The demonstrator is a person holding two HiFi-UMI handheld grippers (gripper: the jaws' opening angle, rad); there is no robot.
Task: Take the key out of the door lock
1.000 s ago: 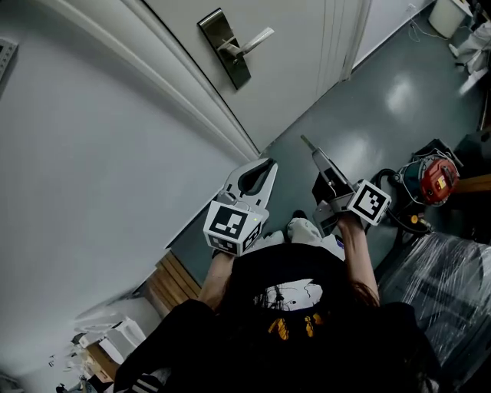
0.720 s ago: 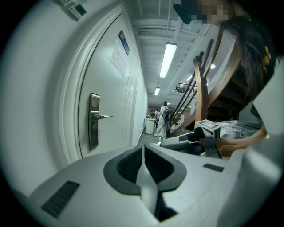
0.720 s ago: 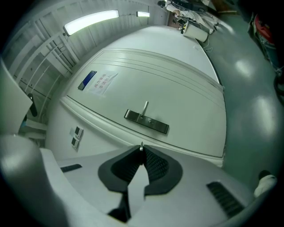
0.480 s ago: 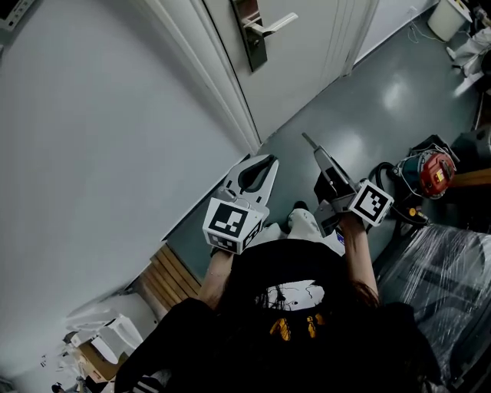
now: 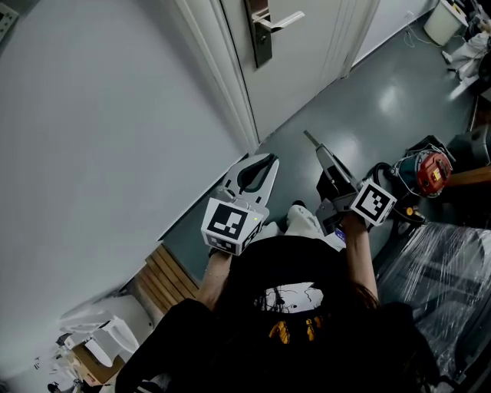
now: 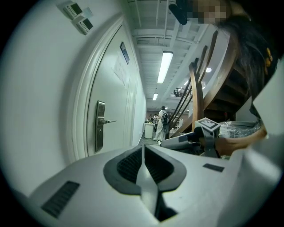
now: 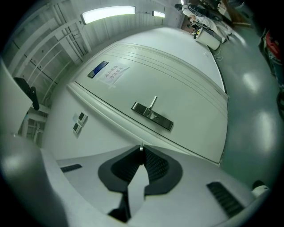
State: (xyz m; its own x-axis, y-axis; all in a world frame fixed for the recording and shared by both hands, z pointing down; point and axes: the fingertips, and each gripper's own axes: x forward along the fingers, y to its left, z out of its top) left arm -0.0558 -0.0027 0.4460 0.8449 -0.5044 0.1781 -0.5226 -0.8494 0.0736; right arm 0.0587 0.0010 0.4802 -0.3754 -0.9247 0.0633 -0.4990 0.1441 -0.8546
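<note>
Now | left fingers [image 6: 128, 165] clenched, empty | right fingers [image 7: 156, 165] clenched on key [image 7: 141, 147] | door handle [image 5: 281, 21] well apart | red machine [image 5: 431, 173] nearby

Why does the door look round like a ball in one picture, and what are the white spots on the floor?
Right gripper view: the wide-angle lens bulges the door into a dome, with black corners. Head view: the pale spots on the floor are glare from lights. Left gripper view: the ceiling lamp glows plain white.
</note>
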